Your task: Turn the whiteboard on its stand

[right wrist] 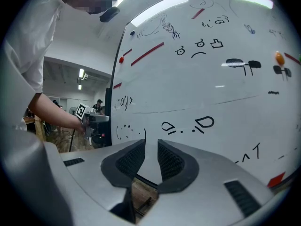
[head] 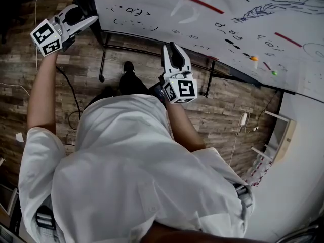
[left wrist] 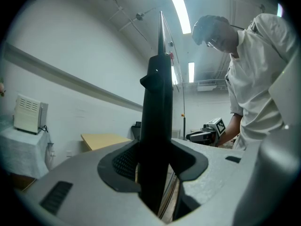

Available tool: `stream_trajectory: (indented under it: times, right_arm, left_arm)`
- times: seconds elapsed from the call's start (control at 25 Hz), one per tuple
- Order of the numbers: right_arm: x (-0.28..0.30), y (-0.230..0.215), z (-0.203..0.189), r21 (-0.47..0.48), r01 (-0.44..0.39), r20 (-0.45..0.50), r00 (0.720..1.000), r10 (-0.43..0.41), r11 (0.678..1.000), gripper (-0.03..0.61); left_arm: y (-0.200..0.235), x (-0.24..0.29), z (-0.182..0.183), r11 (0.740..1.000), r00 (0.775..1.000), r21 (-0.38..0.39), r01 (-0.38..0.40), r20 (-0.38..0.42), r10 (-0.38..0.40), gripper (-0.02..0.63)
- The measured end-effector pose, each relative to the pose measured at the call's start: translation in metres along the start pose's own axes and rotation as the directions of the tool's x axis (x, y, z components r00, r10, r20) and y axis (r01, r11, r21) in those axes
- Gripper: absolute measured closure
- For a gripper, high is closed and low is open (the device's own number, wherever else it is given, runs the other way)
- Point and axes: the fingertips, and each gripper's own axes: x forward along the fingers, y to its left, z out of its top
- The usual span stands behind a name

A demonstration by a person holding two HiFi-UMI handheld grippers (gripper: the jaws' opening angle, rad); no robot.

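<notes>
The whiteboard (head: 202, 19) stands tilted on its stand, covered with red strokes and black scribbles. My left gripper (head: 86, 15) is at the board's left side. In the left gripper view its black edge frame (left wrist: 157, 107) runs up between the pads, and the left gripper (left wrist: 155, 161) is shut on it. My right gripper (head: 172, 47) reaches the board's lower edge near its middle. In the right gripper view the board (right wrist: 197, 88) fills the right side, its thin lower edge sits between the narrow jaws, and the right gripper (right wrist: 151, 157) is shut on it.
The stand's black legs (head: 104, 54) rest on a wood floor with loose cables (head: 71, 95). An orange magnet (head: 254, 58) and a green magnet (head: 274, 73) stick to the board. A white shelf (head: 276, 135) stands at the right wall. A yellow table (left wrist: 106, 140) lies beyond the board.
</notes>
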Motion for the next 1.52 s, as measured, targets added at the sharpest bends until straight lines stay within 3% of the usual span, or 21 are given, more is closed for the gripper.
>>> stream_trajectory:
  times: [0.28, 0.6, 1.52]
  right_arm:
    - [-0.006, -0.007, 0.006, -0.026, 0.020, 0.010, 1.000, -0.020, 0.999, 0.500]
    - [-0.032, -0.027, 0.006, -0.041, 0.060, 0.011, 0.998, -0.059, 0.997, 0.500]
    - [-0.051, -0.034, 0.010, -0.076, -0.029, 0.011, 0.999, 0.030, 0.997, 0.505]
  left_arm:
    - [0.001, 0.000, 0.000, 1.000, 1.000, 0.020, -0.003, -0.023, 0.004, 0.426]
    - [0.004, -0.001, 0.003, 0.998, 0.998, 0.008, -0.060, 0.001, 0.060, 0.430]
    - [0.006, -0.009, 0.002, 0.977, 0.976, -0.097, -0.190, 0.091, 0.199, 0.433]
